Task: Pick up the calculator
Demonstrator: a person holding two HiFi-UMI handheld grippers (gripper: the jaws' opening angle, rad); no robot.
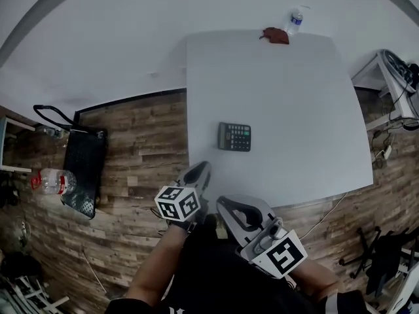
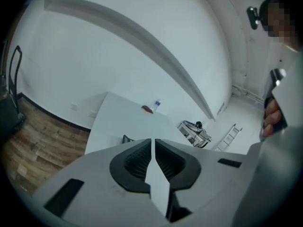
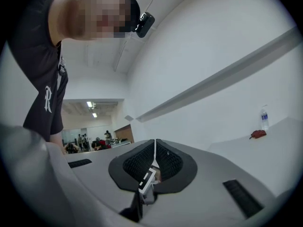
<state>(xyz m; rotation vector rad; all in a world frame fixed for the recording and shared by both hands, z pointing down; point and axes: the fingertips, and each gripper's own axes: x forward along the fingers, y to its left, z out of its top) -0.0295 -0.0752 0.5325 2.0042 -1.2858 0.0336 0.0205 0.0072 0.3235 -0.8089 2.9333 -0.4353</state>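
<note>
Black calculator point(image 1: 234, 137) is lying flat mid white table point(image 1: 294, 97), untouched. Left gripper point(image 1: 196, 174) and right gripper point(image 1: 237, 209) are hovering near its edge, jaws together, empty. Approach step, I'd say: next, one needs opening over it.

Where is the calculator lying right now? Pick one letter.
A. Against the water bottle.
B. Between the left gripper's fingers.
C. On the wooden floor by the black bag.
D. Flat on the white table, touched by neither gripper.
D: the calculator lies flat on the white table, with the left gripper and the right gripper both short of it by the near edge.
</note>
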